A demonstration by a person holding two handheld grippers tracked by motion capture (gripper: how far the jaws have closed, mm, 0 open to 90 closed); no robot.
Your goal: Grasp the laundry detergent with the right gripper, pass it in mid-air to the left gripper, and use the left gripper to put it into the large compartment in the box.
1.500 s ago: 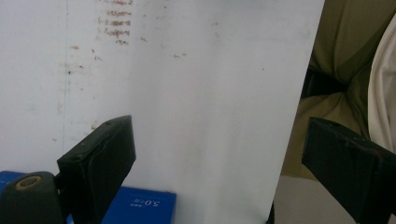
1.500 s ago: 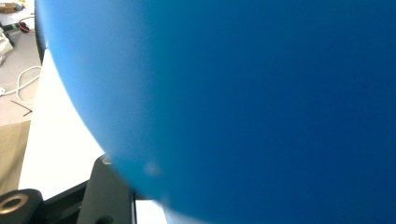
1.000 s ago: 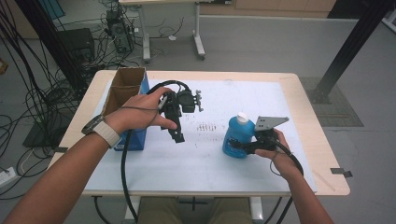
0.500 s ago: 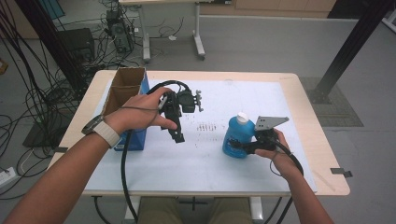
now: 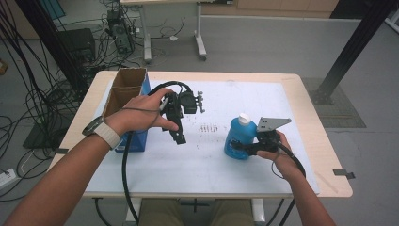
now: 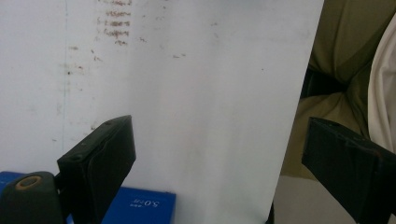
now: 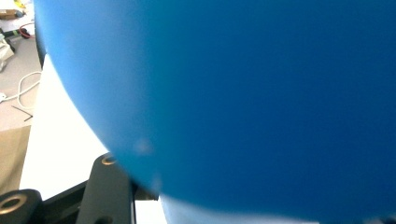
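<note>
A blue bottle (image 5: 240, 139) is clamped upright between the right gripper (image 5: 245, 147) fingers, while the left gripper (image 5: 179, 137) fingers are held spread, nothing between them.

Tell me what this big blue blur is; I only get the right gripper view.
Observer: A blue bottle with a white cap, upright on the white table.
Operator: Am I holding it?
Observer: The right gripper is against its side; I cannot tell whether the jaws have closed.
Operator: Where's the other hand?
Observer: The left gripper, jaws open, hangs above the table beside an open cardboard box.
</note>
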